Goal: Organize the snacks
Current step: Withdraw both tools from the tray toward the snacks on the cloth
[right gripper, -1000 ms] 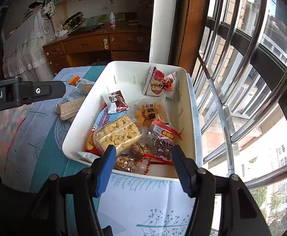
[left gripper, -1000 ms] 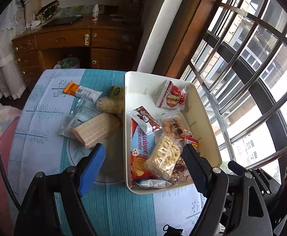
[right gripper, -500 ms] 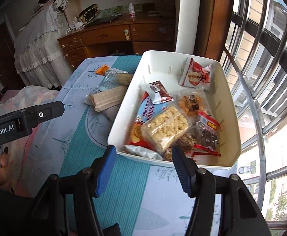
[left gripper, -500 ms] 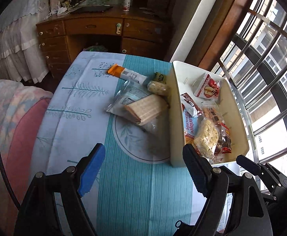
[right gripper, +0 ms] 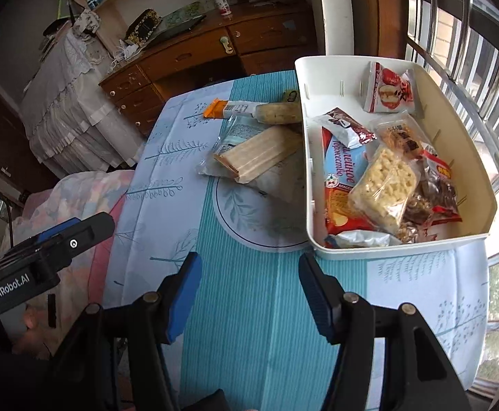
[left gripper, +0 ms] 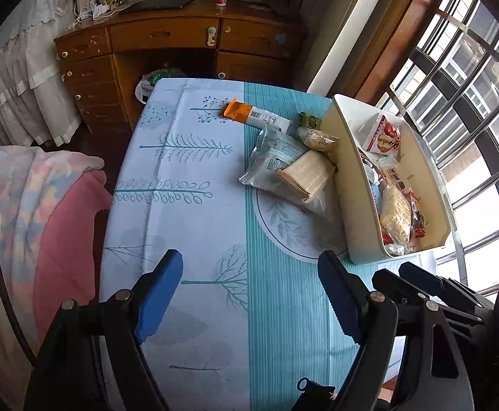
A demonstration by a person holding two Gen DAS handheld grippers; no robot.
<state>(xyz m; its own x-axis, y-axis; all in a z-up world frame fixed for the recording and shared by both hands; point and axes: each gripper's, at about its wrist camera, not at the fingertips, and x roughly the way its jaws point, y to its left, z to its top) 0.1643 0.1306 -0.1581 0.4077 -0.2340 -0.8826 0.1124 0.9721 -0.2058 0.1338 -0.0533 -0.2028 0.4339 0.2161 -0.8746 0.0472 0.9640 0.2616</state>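
Left gripper (left gripper: 249, 281) hangs above bare tablecloth (left gripper: 187, 205), jaws spread wide, nothing between them. Right gripper (right gripper: 247, 284) is the same: jaws wide apart, empty, over the teal stripe just short of the bin's near wall. Loose snacks sit ahead of both tools, to the right of the left gripper's axis and slightly left of the right one's. Leftmost and farthest ahead: orange-ended bar (right gripper: 230, 109), flat foil wrap, looks light and slick; best pinched across the narrow width mid-body. Next, the pale roll in clear film (right gripper: 278, 112), lying against the bin's outer wall; probably soft and crushable, so a gentle squeeze. A small green packet (left gripper: 309, 120) sits beyond it, too small to read. Nearer, the wafer block (right gripper: 258, 154) lies tilted on top of a clear bag (left gripper: 276, 157). The wafers look stiff but brittle, and the film is likely slippery, so grip the long sides near the middle, not the corners. The bag underneath is limp and will probably drag if the block is lifted carelessly. Farthest right, the white bin (right gripper: 475, 157) is ahead and right of both grippers, already part-filled with packets piled at the near end; the far end near the red-and-white pouch (right gripper: 389, 90) has free floor, a good drop zone.
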